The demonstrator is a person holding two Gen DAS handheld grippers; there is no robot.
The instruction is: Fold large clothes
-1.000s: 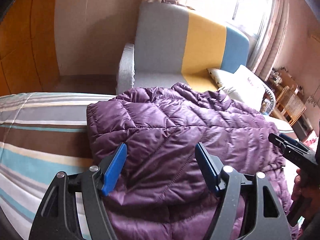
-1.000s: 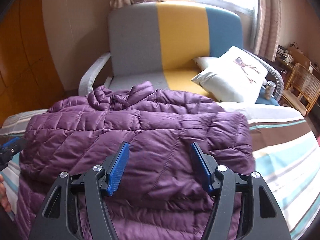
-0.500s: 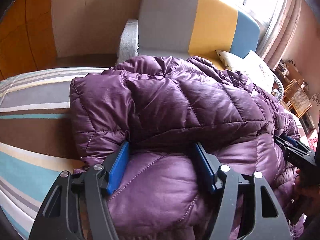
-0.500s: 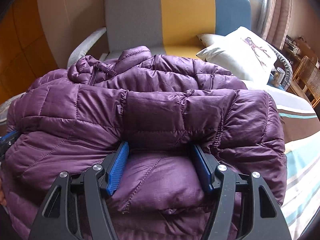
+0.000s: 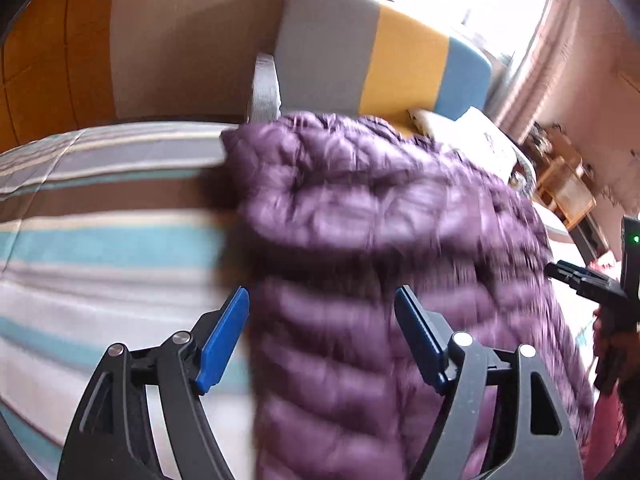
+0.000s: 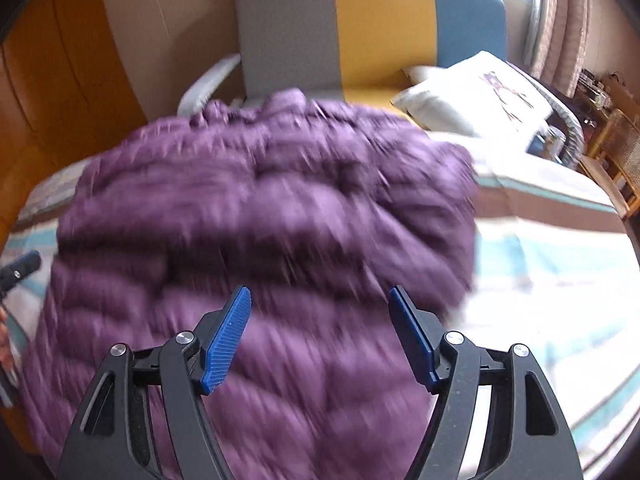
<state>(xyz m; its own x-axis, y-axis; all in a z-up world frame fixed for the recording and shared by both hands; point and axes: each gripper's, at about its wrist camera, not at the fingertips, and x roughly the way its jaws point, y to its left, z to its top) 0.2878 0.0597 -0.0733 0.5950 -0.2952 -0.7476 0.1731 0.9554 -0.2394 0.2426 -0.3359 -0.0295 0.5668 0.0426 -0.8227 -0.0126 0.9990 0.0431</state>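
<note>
Left tongs point(image 5: 322, 330) and right tongs point(image 6: 320, 328), jaws wide and just opened further, with nothing pinched; half a second earlier each pair bore on a raised fold of the purple jacket point(image 6: 256, 220), so the fold appears laid and let go. The jacket lies doubled near the far edge of the striped bed point(image 5: 100, 240). Bare bedding remains at both sides; the armchair point(image 6: 360, 32) stands just beyond the far edge.

There is one purple jacket point(image 6: 260, 216), lying on one striped bed point(image 6: 552, 264). Two tools are in view, the left tool point(image 5: 322, 336) and the right tool point(image 6: 320, 332), each with two blue pads. At the far side stand one three-coloured armchair point(image 6: 380, 28) and two white pillows point(image 6: 480, 96).
</note>
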